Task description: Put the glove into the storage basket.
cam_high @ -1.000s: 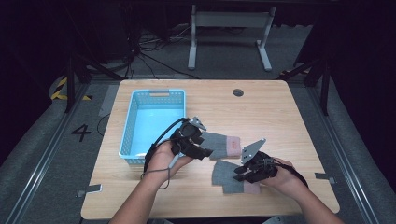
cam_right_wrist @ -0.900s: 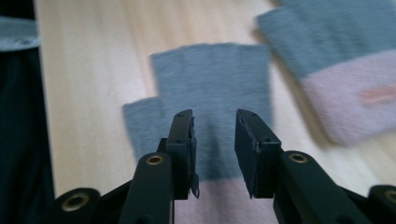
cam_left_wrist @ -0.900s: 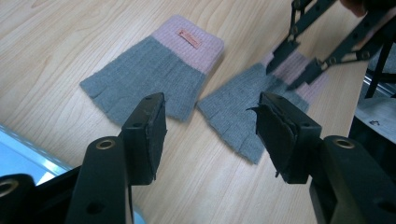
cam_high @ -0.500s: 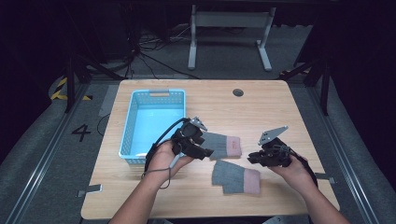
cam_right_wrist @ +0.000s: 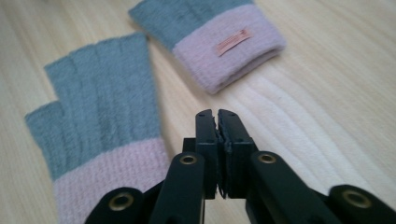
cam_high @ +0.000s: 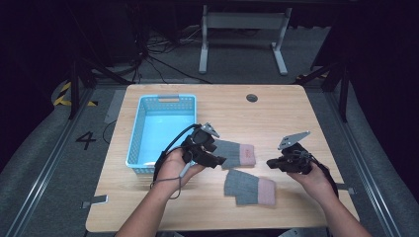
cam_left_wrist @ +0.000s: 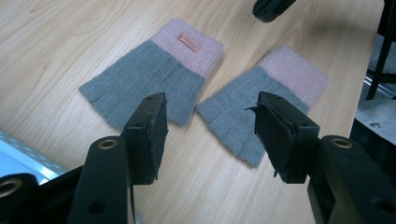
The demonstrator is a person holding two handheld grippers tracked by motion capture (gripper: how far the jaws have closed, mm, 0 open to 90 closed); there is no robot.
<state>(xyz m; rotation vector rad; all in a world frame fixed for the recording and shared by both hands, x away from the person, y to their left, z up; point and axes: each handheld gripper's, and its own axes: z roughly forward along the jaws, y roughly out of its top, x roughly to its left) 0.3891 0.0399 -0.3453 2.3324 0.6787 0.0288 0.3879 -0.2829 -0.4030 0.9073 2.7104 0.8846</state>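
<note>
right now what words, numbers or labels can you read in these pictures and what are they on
"4": painted on the grey floor left of the table.
Small pink tag on the pink cuff of one glove: print too small to read.
Yellow and black hazard stripes on the floor: a marking, no words.

A light wooden table [cam_high: 296,113] carries a blue plastic basket [cam_high: 163,129] and two grey fingerless gloves with pink cuffs [cam_high: 236,153] [cam_high: 249,188] lying side by side.
</note>
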